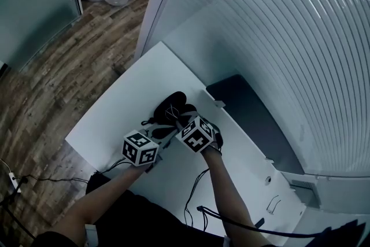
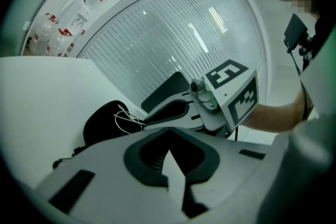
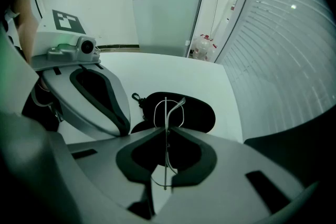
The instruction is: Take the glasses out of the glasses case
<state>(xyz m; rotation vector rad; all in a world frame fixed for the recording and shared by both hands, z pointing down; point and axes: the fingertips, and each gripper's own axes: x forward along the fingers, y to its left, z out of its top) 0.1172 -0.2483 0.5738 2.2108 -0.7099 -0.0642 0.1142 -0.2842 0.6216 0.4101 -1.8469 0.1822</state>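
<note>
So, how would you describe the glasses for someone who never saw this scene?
On the white table lies an open black case. The glasses rise before it, pinched in the right gripper: the only thin, pale wire frame among dark, bulky things.

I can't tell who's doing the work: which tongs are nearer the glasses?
Right. The right tongs are shut on the glasses. The left tongs are shut on nothing, a little way short of them.
</note>
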